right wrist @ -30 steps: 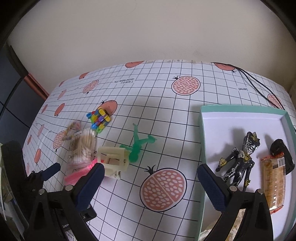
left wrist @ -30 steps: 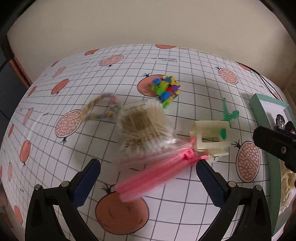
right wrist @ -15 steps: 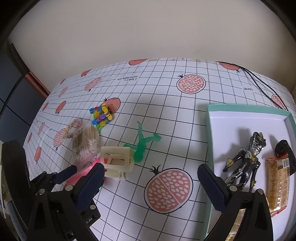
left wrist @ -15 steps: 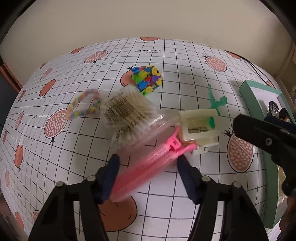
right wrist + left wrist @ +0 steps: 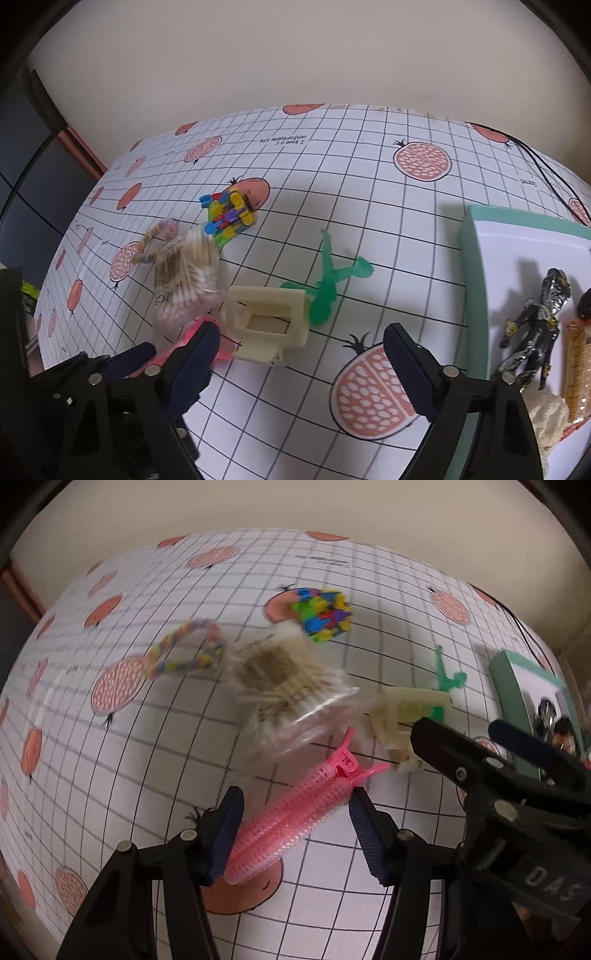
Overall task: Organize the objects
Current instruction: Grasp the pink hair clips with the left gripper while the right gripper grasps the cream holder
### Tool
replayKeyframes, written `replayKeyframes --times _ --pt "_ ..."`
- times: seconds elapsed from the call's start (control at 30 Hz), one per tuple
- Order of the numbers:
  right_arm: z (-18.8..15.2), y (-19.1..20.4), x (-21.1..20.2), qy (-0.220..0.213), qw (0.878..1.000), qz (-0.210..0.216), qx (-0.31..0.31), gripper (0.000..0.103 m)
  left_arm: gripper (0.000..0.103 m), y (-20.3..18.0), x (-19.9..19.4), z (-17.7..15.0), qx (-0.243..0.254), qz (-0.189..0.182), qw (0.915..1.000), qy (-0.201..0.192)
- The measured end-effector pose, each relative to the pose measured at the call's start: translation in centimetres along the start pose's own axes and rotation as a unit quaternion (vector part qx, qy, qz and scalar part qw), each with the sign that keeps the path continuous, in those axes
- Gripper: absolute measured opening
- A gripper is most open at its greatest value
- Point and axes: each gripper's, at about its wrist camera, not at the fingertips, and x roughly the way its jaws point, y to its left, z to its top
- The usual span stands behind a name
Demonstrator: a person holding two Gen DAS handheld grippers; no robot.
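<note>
My left gripper (image 5: 295, 827) has its jaws narrowed around the pink hair clip (image 5: 295, 819); from the left wrist view I judge it gripped, the left pad pressing the roller and the right pad at its hinge end, though that contact is not clear. The clip lies on the gridded tablecloth (image 5: 110, 757), its prongs pointing toward the cream plastic frame (image 5: 406, 716). To do this pick well, I judge I should close squarely on the roller body, lift straight up, and keep clear of the blurred bag of cotton swabs (image 5: 284, 690) just beyond. This view also shows the braided loop (image 5: 184, 653) and block cluster (image 5: 321, 614) plainly, but only a sliver of the teal tray (image 5: 513, 686). In the right wrist view, my right gripper (image 5: 299, 365) stands wide open and empty above the cloth. Here the tray's white floor (image 5: 517, 251) is open to inspection, holding a dark figurine (image 5: 535, 325) and a wrapped snack (image 5: 576, 369), and the green figure (image 5: 332, 280) shows whole; the clip is mostly hidden.
</note>
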Motion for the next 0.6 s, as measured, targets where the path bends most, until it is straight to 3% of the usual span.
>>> replayKeyframes --times 0.3,0.5,0.6 --pt "0.1 1.0 1.2 0.006 1.000 0.009 0.004 0.082 0.061 3.1 0.0 0.0 -0.080 -0.008 0.9967 0.012" --pt "0.2 1.3 1.7 0.004 1.000 -0.001 0.003 0.079 0.061 3.4 -0.1 0.0 -0.077 -0.004 0.9969 0.013" --pt "0.2 1.1 1.8 -0.001 1.000 -0.008 0.007 0.072 0.061 3.3 -0.1 -0.1 -0.076 0.000 0.9970 0.013"
